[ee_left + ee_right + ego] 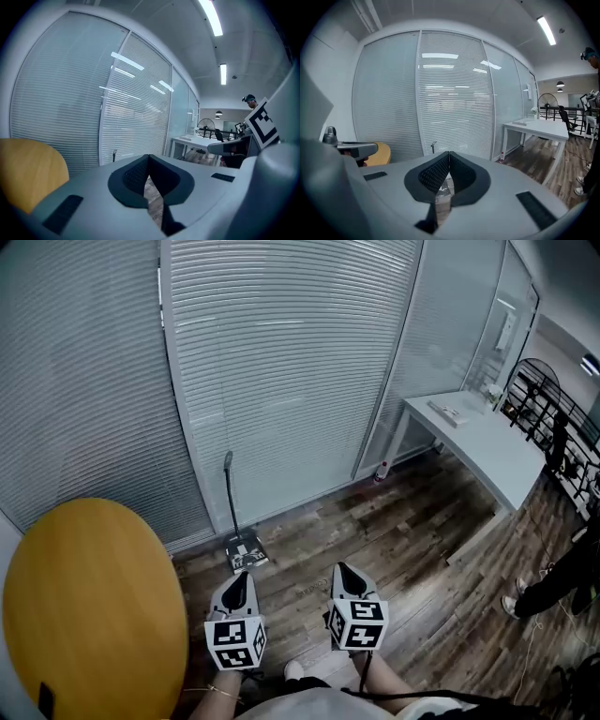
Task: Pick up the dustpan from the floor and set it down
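wood-plank floor [403,521] below blind-covered glass wall [281,381]; dustpan [246,552] on floor at wall foot, handle upright, untouched. left gripper [238,585] and right gripper [344,576] pinched closed, empty, near it. pickup and set-down both outstanding.

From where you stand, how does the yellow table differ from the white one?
The yellow table has a round top; the white table is long and rectangular. The yellow table is close, at the head view's lower left; the white table stands farther off at the right. The white table's slim legs show; the yellow table's support is hidden. Both have flat tops near the blinds.
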A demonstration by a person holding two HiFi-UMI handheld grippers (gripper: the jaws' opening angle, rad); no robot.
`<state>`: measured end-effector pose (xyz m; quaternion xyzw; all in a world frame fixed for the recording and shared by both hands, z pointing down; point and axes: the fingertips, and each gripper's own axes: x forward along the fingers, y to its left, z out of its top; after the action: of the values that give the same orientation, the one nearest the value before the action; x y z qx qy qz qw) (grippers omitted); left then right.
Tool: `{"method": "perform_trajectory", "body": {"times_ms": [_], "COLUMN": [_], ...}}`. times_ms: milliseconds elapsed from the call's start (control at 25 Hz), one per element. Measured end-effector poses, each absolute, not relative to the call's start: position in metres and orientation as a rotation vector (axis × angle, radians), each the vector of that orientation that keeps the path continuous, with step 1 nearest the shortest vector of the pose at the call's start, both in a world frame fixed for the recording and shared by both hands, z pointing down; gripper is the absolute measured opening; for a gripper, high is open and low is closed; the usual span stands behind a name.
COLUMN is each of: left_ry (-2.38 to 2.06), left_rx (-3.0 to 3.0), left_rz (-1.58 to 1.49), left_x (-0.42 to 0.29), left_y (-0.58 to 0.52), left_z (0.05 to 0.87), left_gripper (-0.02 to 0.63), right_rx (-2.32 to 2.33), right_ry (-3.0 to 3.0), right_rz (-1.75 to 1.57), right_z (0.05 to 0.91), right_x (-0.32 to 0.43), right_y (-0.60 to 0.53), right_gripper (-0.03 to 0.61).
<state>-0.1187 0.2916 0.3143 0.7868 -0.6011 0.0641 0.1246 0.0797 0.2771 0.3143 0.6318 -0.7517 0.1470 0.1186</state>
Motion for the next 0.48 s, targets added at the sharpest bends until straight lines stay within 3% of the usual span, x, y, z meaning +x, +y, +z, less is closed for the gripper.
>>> {"method": "perform_trajectory", "body": {"times_ms": [480], "left_ry": [-1.805], "left_rx": [2.232], "left_rz": [0.242], "left_x": [-0.103], "left_y": [0.231], "left_z": [0.330], "left_gripper": [0.017], "right_rx": [1.779], "right_ry": [-2.235], "right_rz": [0.508], "right_z": [0.339], "right_x": [0.101], "right_y": [0.207], "right_gripper": [0.032]}}
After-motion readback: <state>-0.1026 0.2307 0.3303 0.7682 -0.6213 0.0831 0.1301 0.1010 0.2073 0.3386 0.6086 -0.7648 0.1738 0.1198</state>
